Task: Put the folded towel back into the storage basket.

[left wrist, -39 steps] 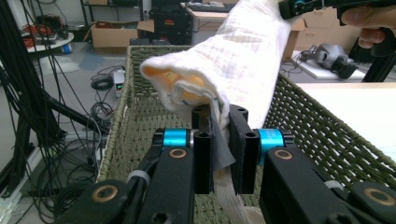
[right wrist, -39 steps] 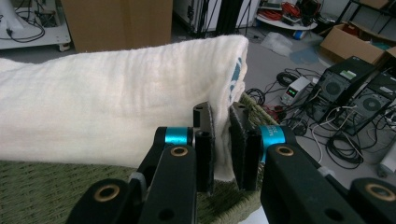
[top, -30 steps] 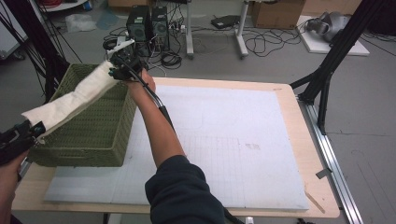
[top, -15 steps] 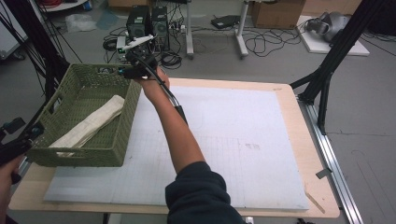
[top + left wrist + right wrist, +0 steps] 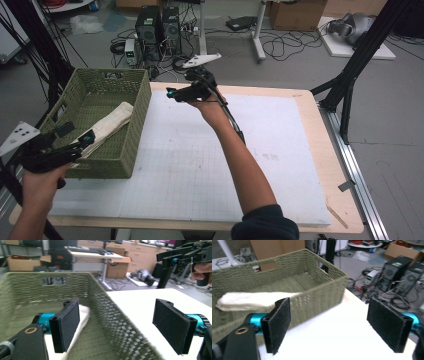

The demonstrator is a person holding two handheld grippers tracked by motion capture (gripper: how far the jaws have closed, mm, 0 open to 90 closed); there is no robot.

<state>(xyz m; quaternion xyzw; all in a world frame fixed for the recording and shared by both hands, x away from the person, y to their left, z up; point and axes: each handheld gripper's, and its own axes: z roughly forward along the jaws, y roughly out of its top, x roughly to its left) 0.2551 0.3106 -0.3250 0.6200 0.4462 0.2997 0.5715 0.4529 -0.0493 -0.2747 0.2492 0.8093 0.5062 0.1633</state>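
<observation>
- The folded cream cloth (image 5: 107, 127) is lying inside the green woven basket (image 5: 131, 131), running lengthwise along the bottom from the near end toward the middle; the basket is sitting at the left edge of the table (image 5: 330, 175), toward its far corner.
- Judging by its soft folds, the cloth is looking light, limp and easy to crumple, not fragile or slippery; it is likely sagging wherever it is not supported.
- A pinch at each end of the folded length is looking like the best hold, keeping the layers together.
- The left gripper (image 5: 75, 145) is hanging over the basket's near end with its jaws spread wide; they have just been opening, and nothing is between the pads, the cloth lying beneath them.
- The right gripper (image 5: 179, 93) is hovering above the table's far edge, just right of the basket, jaws likewise having just been opening, gaping and empty.
</observation>
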